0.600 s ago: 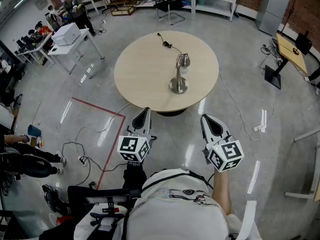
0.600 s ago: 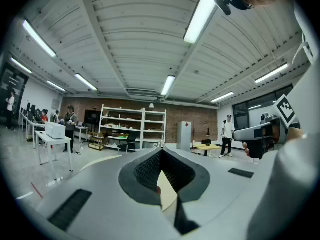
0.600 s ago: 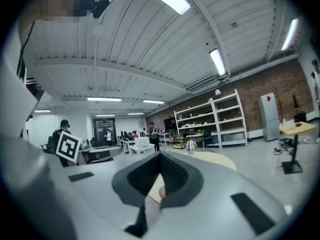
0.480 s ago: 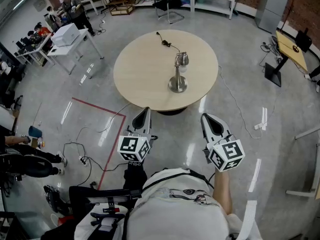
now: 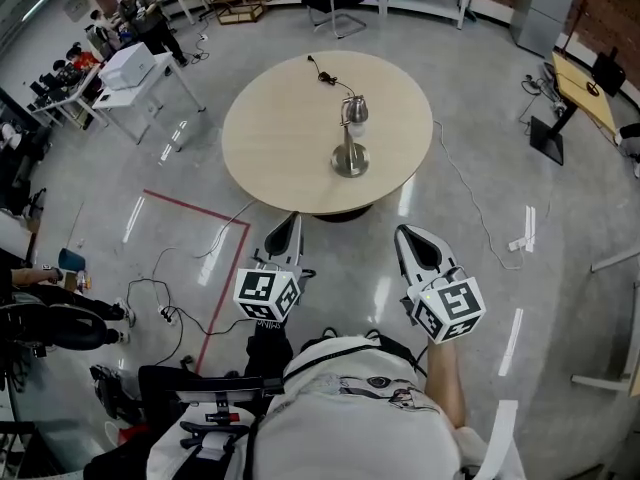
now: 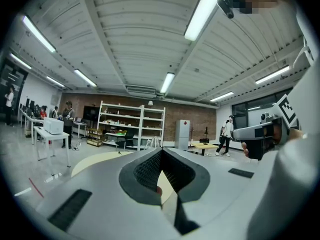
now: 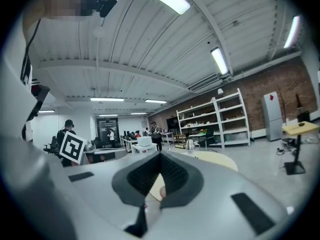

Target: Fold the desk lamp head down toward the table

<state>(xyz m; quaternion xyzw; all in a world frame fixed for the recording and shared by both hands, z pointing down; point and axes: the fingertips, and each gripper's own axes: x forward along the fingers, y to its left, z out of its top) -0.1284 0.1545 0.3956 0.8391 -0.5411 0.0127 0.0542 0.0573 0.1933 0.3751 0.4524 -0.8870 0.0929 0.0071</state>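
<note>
A silver desk lamp [image 5: 350, 156] stands upright on the round beige table [image 5: 280, 138], its head [image 5: 353, 110] raised and its black cable trailing toward the far rim. Both grippers hover over the floor, short of the table's near edge and well apart from the lamp. My left gripper [image 5: 284, 230] is shut and empty, and my right gripper [image 5: 417, 245] is shut and empty too. In the left gripper view the lamp [image 6: 153, 142] shows small beyond the shut left gripper [image 6: 161, 151]. The right gripper view has the lamp [image 7: 190, 144] right of the shut right gripper [image 7: 160, 154].
Cables [image 5: 180, 308] and a red tape line [image 5: 200, 213] lie on the grey floor at the left. A white desk with a printer [image 5: 130, 68] and people are at the far left. Shelves stand at the back, and a wooden desk [image 5: 580, 93] at the right.
The table and lamp sit slightly higher and further left in the head view. Both grippers have kept their places and stay shut.
</note>
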